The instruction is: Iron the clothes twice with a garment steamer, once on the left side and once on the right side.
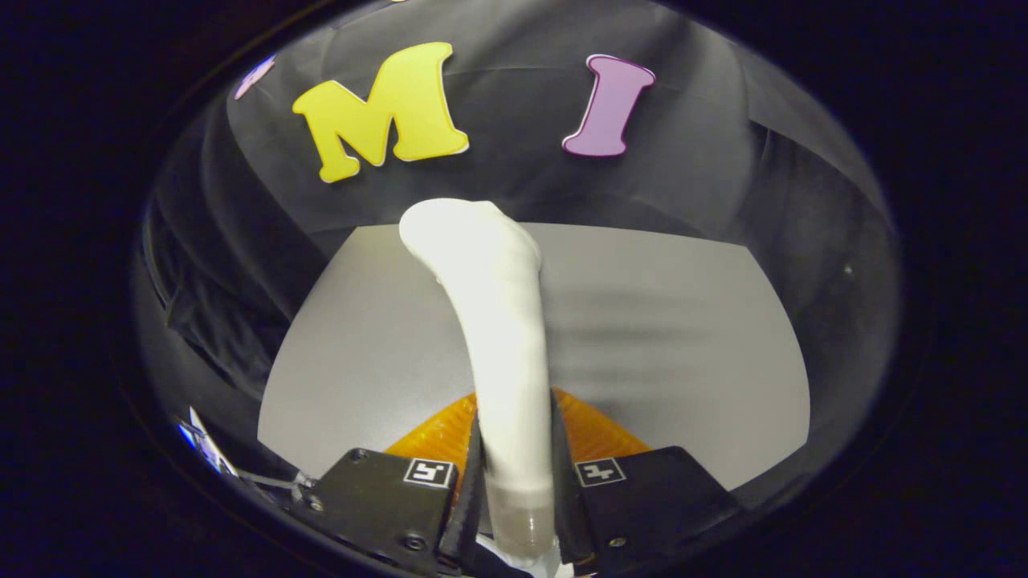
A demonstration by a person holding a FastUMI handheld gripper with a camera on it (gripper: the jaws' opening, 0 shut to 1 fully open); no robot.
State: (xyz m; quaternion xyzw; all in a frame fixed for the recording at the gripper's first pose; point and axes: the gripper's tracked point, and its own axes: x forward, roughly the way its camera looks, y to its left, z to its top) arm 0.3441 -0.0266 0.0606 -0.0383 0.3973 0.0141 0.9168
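**Steamer in hand: grip sound, garment position unconfirmed**

We find the gripper (514, 474) closed on the handle of the garment steamer (498, 321). Both jaws press against the lower handle, one on each side, with only the handle's width between them. We see no gap at either contact.

The steamer is a white, smooth-bodied wand. It rises from between the jaws, curves slightly and ends in a broader head that points away over the grey bench (683, 337), toward its far edge. A translucent collar sits at the base of the handle, just below the grip line.

We judge the steamer to be rigid hard plastic, moderately light but top-heavy, since the head stands well above the hold. The shell looks glossy and likely slippery, so a firm pinch is warranted. The present hold on the narrow lower handle suits the jaws. A hold nearer the head would give better control of tilt, but the body widens there. We would keep the jaws off the translucent collar, which may be a softer or weaker part.

An orange ribbed item (594, 429) lies on the bench at its near edge, directly behind the handle and partly hidden by the jaws. We cannot tell whether it is the clothing to be ironed or a mat. If it is fabric, it will be soft and apt to shift under a passing head.

The risk we note is rotation of the handle within the jaws during sideways strokes.
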